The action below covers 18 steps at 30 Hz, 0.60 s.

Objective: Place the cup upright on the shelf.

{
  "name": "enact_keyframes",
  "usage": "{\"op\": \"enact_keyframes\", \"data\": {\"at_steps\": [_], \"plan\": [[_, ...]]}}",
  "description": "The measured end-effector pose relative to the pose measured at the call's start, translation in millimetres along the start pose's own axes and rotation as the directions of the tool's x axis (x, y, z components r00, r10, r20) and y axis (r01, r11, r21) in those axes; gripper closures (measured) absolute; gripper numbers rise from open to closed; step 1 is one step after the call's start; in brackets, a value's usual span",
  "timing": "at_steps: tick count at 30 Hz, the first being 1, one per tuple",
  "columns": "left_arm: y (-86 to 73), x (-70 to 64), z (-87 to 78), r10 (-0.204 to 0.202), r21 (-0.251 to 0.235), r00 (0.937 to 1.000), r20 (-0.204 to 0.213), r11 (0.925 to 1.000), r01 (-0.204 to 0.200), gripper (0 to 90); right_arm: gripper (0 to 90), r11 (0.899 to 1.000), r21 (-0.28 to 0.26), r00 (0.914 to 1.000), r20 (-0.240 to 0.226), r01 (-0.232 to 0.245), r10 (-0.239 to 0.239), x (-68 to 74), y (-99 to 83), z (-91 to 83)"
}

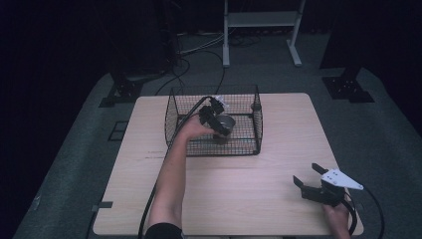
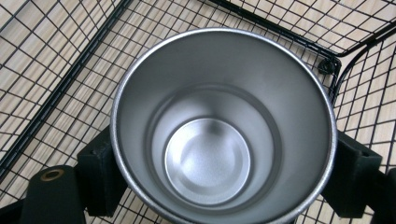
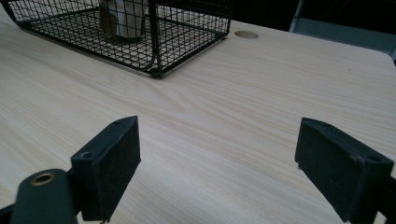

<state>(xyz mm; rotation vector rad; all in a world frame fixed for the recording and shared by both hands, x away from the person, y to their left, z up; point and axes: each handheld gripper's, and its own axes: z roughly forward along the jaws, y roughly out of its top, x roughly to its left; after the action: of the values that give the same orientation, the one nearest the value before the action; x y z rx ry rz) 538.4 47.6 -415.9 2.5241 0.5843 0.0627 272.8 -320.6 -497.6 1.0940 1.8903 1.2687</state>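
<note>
High view: we see left gripper (image 1: pixel 215 122) inside wire basket (image 1: pixel 171 112) on table (image 1: pixel 239 194), clamped on steel cup (image 1: pixel 226 121). Left gripper view adds cup's bare interior, pads (image 2: pixel 100 175) pressing both sides. Right gripper (image 1: pixel 311 180) at table's near right corner, jaws wide apart, holding nothing.

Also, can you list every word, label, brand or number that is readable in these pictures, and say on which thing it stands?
None can be read.
Steel cup: plain inside and on the rim, no print.
Wire basket: no tag.
Table: bare wood grain, no marking.
Grey plate on the right hand-held gripper: no lettering can be made out.
</note>
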Motion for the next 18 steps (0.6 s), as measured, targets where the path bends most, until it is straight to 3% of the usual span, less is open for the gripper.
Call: {"op": "enact_keyframes", "data": {"at_steps": [18], "plan": [[-3.3,-3.9,-7.1,0.014,0.018,0.9999,-0.008,0.9997,-0.014,12.9,13.5,1.0,0.003,0.9999,0.002,0.011,-0.011,0.7,0.1,0.5]]}}
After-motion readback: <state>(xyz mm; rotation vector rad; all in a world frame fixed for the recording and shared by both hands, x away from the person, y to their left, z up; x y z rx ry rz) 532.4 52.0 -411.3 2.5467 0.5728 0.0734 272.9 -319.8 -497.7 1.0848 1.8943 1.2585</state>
